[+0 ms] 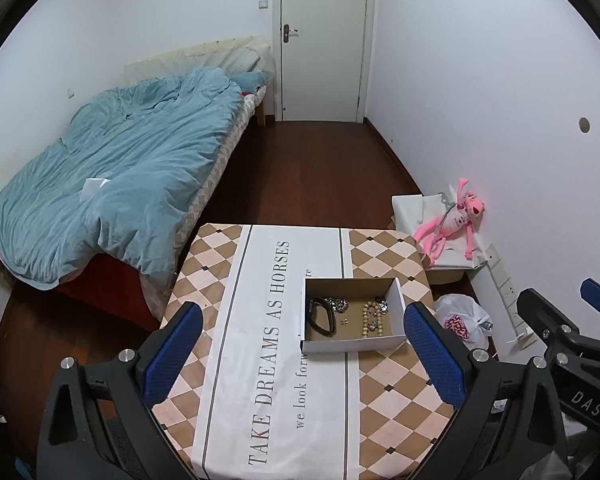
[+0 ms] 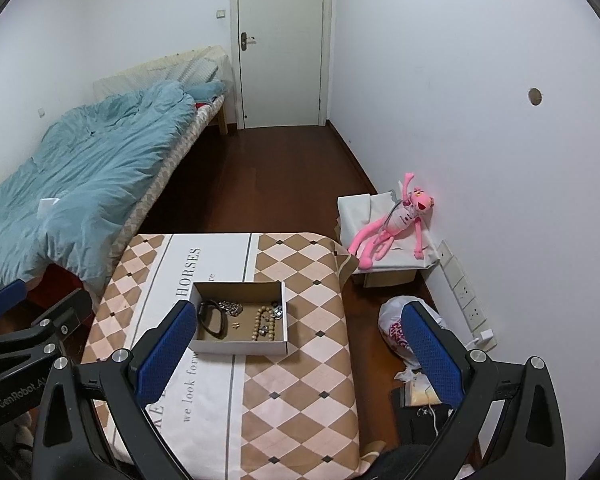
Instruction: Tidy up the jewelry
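White walls, a dark wooden floor [image 1: 320, 168] and a closed white door [image 1: 324, 40] frame a small bedroom where a table [image 1: 384, 256] stands under a cloth of tan and pale pink diamonds, with a white band down its middle printed "TAKE DREAMS AS HORSES". Above the near end of this table the left hand-held gripper [image 1: 304, 352] hangs with its blue-padded fingers spread wide and nothing between them. Beside it, the right hand-held gripper [image 2: 300, 354] is likewise spread wide and empty, its right finger out past the table's edge over the floor.

Just beyond both sits an open cardboard box [image 2: 242, 347], white outside and brown inside, shallow and rectangular, resting on the cloth where the white band meets the diamonds. Inside it the jewelry lies loose on the brown bottom: a black bangle [image 2: 212, 322] at the left, a heap of silver chain [image 2: 230, 307] behind it, a small pair of gold studs [image 2: 236, 324] in the middle, a string of pale wooden beads [image 2: 260, 322] to the right, and a dark sparkling piece [image 2: 277, 310] in the far right corner.

Farther out, a white plastic bag [image 2: 396, 326] lies on the floor right of the table, a pink plush toy [image 2: 396, 220] sprawls on a low white-covered stand against the wall, and a bed [image 1: 112, 172] with a rumpled blue duvet fills the left side.
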A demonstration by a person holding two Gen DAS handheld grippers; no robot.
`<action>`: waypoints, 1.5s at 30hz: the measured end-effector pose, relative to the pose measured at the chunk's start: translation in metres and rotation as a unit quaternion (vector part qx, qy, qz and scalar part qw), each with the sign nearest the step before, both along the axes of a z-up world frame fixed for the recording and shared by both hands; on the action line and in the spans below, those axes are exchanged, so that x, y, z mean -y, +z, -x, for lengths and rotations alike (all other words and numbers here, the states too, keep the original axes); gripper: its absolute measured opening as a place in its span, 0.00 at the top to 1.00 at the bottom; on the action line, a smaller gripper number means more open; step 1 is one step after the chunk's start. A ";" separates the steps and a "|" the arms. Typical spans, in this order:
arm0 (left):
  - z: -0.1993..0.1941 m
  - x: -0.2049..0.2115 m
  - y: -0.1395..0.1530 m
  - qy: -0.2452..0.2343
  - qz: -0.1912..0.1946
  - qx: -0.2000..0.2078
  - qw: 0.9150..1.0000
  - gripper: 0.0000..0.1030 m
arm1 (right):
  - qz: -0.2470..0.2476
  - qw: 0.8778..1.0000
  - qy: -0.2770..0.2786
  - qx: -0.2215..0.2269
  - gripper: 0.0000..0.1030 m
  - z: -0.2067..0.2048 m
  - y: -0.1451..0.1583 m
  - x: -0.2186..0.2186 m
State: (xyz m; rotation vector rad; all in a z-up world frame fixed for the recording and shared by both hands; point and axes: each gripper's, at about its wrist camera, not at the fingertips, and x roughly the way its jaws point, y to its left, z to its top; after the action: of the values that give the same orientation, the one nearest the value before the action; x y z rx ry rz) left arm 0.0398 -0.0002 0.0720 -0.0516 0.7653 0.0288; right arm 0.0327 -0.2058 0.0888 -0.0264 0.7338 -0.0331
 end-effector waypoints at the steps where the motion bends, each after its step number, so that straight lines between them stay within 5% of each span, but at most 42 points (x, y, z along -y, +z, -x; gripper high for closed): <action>1: -0.004 0.000 -0.002 0.001 0.000 -0.005 1.000 0.00 | 0.001 1.000 0.000 -0.004 0.00 -0.005 -0.003 0.000; 22: -0.053 0.005 -0.050 0.004 -0.006 -0.092 0.996 0.00 | 0.023 0.996 -0.005 -0.088 0.00 -0.070 -0.060 -0.001; 45: -0.056 0.003 -0.063 -0.002 -0.010 -0.107 0.994 0.00 | 0.019 0.993 0.000 -0.114 0.00 -0.072 -0.074 -0.002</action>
State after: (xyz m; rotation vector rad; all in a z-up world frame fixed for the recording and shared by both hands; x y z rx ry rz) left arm 0.0956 -0.0028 0.0094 -0.0277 0.9798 0.0388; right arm 0.1047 -0.2033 0.0150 -0.0679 0.9624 -0.0456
